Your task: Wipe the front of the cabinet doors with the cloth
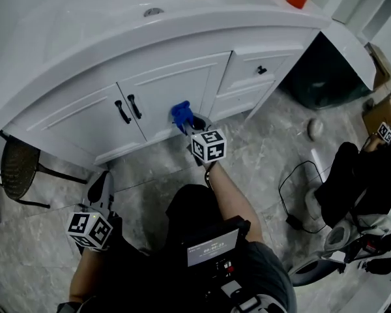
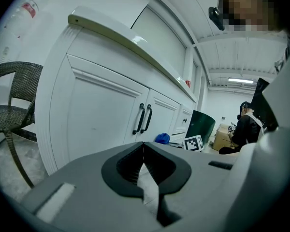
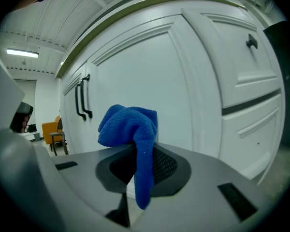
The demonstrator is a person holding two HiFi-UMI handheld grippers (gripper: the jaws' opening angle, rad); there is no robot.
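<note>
A blue cloth [image 1: 181, 115] is bunched in my right gripper [image 1: 190, 124], which is shut on it and holds it against the lower part of the right cabinet door [image 1: 173, 90]. In the right gripper view the cloth [image 3: 133, 129] bulges above the jaws, right at the white door panel [image 3: 150, 76]. The two white doors carry black handles [image 1: 128, 107] at their meeting edge. My left gripper [image 1: 94, 204] hangs low near the floor, away from the left door [image 2: 99, 115]; its jaws are shut with nothing in them.
White drawers [image 1: 255, 70] with a black knob sit right of the doors. A wicker chair [image 1: 16, 168] stands at the left. A dark green bin [image 1: 326, 74], cardboard boxes [image 1: 386, 113], a cable [image 1: 296, 188] and a seated person [image 1: 358, 175] are at the right.
</note>
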